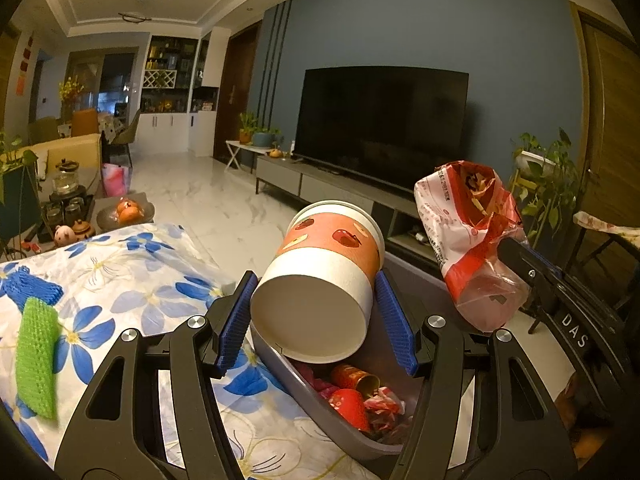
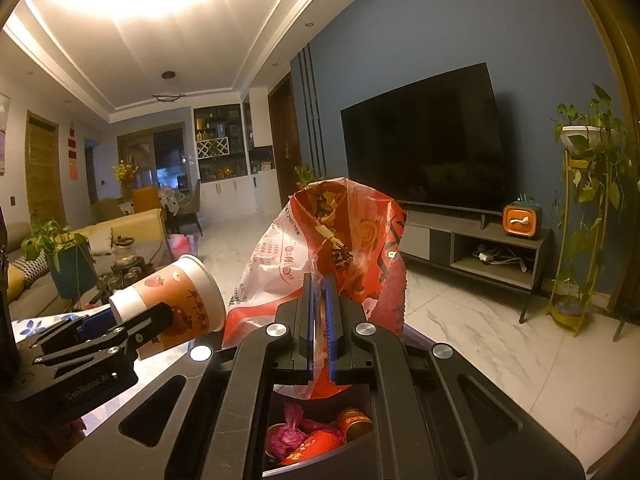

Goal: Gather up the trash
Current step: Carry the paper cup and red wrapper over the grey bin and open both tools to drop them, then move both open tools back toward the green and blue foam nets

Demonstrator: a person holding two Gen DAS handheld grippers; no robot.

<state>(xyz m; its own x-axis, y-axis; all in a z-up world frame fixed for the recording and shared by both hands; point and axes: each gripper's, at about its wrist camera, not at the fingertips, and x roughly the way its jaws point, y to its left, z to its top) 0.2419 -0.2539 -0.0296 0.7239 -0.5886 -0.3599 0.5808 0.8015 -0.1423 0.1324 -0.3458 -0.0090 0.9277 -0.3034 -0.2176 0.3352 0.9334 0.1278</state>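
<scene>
Beside the floral table [image 1: 120,264], left tongs [image 1: 316,316] grip a paper cup [image 1: 320,276] above the bin [image 1: 320,412]; right tongs [image 2: 319,320] clench a snack bag [image 2: 360,248].

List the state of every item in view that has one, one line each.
Paper cup: tilted, gripped in left gripper fingers, above the bin.
Snack bag: torn open, pinched in right gripper.
Trash bin: open, partly filled with wrappers.
Television: off.
Green foam net: lying on tablecloth.
</scene>
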